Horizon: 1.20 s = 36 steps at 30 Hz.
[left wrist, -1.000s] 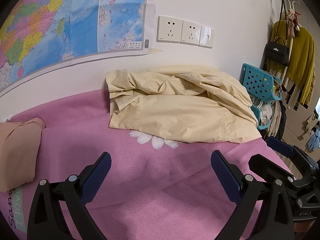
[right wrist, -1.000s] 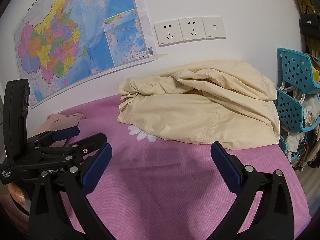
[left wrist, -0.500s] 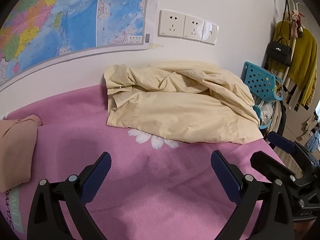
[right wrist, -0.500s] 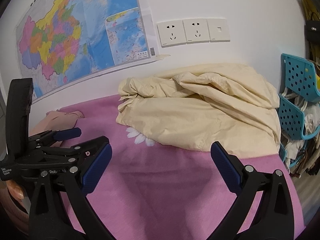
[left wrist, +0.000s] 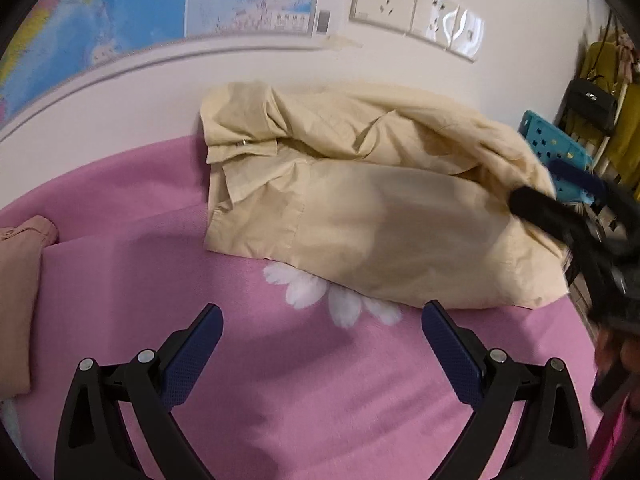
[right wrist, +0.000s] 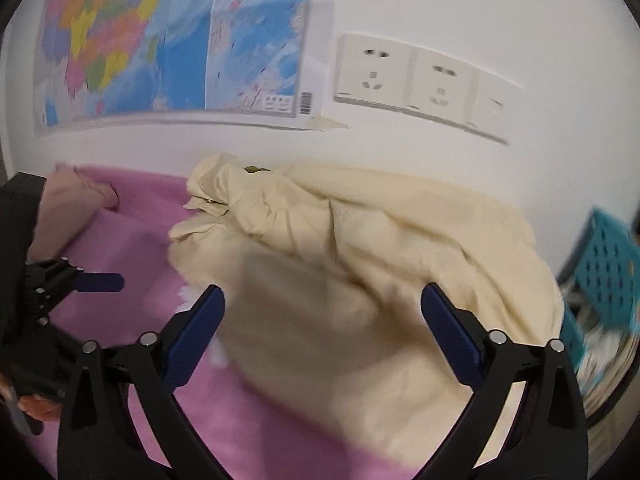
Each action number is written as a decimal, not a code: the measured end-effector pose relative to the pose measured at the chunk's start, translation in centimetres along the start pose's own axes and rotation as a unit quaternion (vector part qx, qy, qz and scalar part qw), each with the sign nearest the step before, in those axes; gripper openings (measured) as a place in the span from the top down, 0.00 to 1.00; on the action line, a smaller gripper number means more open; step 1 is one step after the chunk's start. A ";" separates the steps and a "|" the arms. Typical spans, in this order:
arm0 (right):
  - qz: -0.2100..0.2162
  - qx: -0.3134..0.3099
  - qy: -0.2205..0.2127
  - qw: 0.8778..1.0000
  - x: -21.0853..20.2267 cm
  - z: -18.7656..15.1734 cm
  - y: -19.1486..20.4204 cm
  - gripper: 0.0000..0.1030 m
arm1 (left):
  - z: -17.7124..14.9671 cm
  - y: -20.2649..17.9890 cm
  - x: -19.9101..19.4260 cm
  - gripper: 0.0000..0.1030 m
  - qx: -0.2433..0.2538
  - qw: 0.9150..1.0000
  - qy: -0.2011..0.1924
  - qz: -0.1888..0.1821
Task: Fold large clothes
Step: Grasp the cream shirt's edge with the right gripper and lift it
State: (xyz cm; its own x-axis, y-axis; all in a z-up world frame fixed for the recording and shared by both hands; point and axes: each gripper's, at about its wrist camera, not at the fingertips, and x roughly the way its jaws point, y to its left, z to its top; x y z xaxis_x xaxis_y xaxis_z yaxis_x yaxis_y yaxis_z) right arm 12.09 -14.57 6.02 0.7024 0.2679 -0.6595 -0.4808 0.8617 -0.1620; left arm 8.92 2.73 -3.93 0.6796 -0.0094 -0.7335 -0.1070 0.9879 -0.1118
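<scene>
**A:** Two grippers appear in this pair of wrist views. How does each stand?

**B:** The left gripper (left wrist: 322, 324) has its blue-padded fingers spread wide over the pink blanket (left wrist: 120, 264), with nothing between them. The right gripper (right wrist: 322, 304) is also spread wide, though its jaws are closing slightly; its pads press on nothing, and the cloth lies below and beyond them.

**A:** Where is the garment to be folded?

**B:** The cream garment (left wrist: 360, 204) lies crumpled on the pink blanket, pushed up against the white wall (left wrist: 160, 92). Its upper layers are bunched in loose folds, and its lower part lies flatter. A small metal fastener shows near its left edge. In the right wrist view the same garment (right wrist: 360, 280) fills the space ahead of the fingers.

**A:** What lies just in front of it?

**B:** A white flower print (left wrist: 320, 296) on the blanket, partly covered by the garment's near edge.

**A:** And to the sides?

**B:** A peach garment (left wrist: 20, 280) rests at the blanket's left edge, well apart from the cream one. A teal perforated basket (left wrist: 556, 148) stands to the right, beyond the blanket.

**A:** What hangs on the wall?

**B:** A coloured map (right wrist: 172, 40) on the left, and a row of wall sockets (right wrist: 412, 76) to its right, above the garment.

**A:** Is the right gripper visible from the left camera?

**B:** Yes, blurred, at the right edge, over the garment's right end.
</scene>
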 end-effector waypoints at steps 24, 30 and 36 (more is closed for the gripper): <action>0.034 -0.166 0.030 0.985 2.4 6.1 -1.1 0.20 | 1.8 2.4 5.8 0.07 -0.026 0.999 0.033 0.021; 0.033 -0.283 0.122 0.951 10.3 5.4 4.3 0.40 | 1.6 3.2 6.2 0.07 -0.025 0.999 0.033 0.020; 0.055 -0.173 0.067 0.981 5.8 10.3 -0.7 0.95 | 1.6 4.6 5.8 0.07 -0.026 0.999 0.025 0.007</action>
State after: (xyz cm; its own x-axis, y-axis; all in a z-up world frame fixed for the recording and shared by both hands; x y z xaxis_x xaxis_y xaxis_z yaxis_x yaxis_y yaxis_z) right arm 21.91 -9.23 9.84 0.5726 0.2724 -0.7732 -0.7150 0.6274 -0.3084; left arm 13.58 7.44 -7.62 0.6408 -0.0054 -0.7677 -0.1549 0.9785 -0.1361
